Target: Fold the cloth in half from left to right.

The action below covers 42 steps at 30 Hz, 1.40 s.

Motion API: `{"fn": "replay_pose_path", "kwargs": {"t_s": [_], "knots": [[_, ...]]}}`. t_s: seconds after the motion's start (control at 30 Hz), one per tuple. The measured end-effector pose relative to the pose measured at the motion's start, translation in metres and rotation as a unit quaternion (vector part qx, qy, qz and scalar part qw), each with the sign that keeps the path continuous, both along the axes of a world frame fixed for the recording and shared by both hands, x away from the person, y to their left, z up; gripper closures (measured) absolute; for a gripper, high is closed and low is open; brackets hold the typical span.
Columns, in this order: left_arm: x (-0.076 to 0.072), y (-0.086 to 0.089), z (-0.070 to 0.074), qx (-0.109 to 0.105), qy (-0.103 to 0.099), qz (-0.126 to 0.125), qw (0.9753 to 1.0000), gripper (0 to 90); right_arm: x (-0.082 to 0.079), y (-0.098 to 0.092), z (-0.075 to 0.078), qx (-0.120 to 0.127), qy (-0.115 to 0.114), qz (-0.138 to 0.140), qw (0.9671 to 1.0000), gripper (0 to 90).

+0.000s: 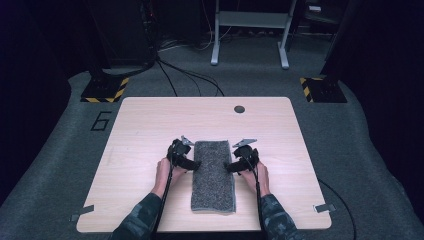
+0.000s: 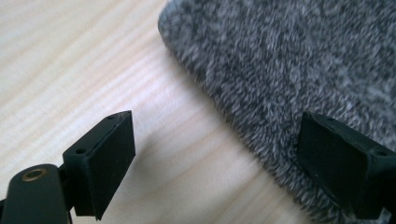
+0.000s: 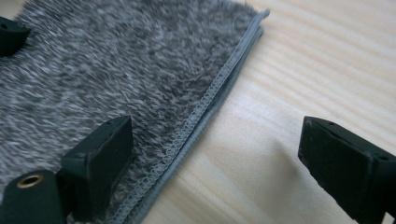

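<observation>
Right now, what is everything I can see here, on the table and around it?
Towel: one, mottled grey, folded into a long strip, lying in the middle of the table toward the person's side.
Table: one, light wood, in the centre of the room.
Hole cap: one, dark, round, near the table's far edge.
Striped bases: two, black with yellow stripes, on the floor beyond the far corners.
Frame: one, pale grey, on the floor at the back.
Left gripper: one, black, open, straddling the towel's left edge.
Right gripper: one, black, open, straddling the stitched right edge.
Sleeves: two, camouflage pattern, at the bottom.
</observation>
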<state>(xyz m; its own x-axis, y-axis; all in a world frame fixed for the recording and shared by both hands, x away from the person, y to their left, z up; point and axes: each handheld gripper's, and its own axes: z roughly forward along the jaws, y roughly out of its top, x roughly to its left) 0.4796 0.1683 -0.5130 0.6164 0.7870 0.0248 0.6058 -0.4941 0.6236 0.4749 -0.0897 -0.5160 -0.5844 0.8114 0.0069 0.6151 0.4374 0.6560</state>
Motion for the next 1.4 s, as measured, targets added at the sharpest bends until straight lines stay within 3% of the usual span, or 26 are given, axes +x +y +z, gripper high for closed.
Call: {"fn": "replay_pose_path", "kwargs": {"t_s": [0.33, 0.4, 0.57, 0.6, 0.63, 0.8, 0.9, 0.97, 1.1, 1.27, 1.4], "knots": [[-0.022, 0.006, -0.003, -0.007, -0.002, -0.017, 0.9998, 11.7, -0.014, 0.001, -0.002, -0.004, 0.005, 0.014, 0.9999, 10.4], [-0.024, 0.008, -0.001, -0.019, 0.0, -0.021, 0.9996, 11.7, -0.015, 0.001, -0.001, -0.006, 0.007, 0.023, 0.9997, 11.2], [-0.001, 0.019, 0.011, -0.047, -0.012, 0.004, 0.9988, 12.0, -0.004, -0.002, 0.008, 0.021, 0.005, 0.019, 0.9996, 13.5], [0.01, 0.019, 0.013, -0.046, -0.013, 0.016, 0.9988, 12.3, 0.002, -0.002, 0.01, 0.022, 0.002, 0.016, 0.9996, 13.6], [0.01, 0.019, 0.013, -0.046, -0.013, 0.016, 0.9988, 12.8, 0.002, -0.002, 0.01, 0.022, 0.002, 0.016, 0.9996, 13.6], [0.037, 0.017, 0.008, -0.017, -0.003, 0.04, 0.999, 13.5, 0.027, 0.006, 0.014, 0.02, 0.001, -0.012, 0.9997, 14.9], [0.044, 0.012, 0.002, 0.01, -0.007, 0.042, 0.9991, 14.0, 0.036, 0.009, 0.008, -0.007, 0.0, -0.015, 0.9999, 16.1], [0.047, 0.012, 0.001, 0.01, -0.004, 0.041, 0.9991, 13.4, 0.038, 0.01, 0.004, -0.018, 0.004, -0.022, 0.9996, 16.0], [0.053, 0.012, 0.001, 0.011, -0.007, 0.046, 0.9989, 12.5, 0.04, 0.007, 0.002, -0.016, -0.001, -0.032, 0.9994, 15.7], [0.066, 0.012, 0.0, 0.003, -0.004, 0.05, 0.9988, 11.4, 0.047, 0.005, 0.001, -0.011, 0.006, -0.041, 0.9991, 14.4], [0.071, 0.016, 0.0, -0.024, 0.005, 0.057, 0.998, 11.1, 0.051, 0.004, 0.002, -0.008, 0.006, -0.037, 0.9993, 15.5]]}}
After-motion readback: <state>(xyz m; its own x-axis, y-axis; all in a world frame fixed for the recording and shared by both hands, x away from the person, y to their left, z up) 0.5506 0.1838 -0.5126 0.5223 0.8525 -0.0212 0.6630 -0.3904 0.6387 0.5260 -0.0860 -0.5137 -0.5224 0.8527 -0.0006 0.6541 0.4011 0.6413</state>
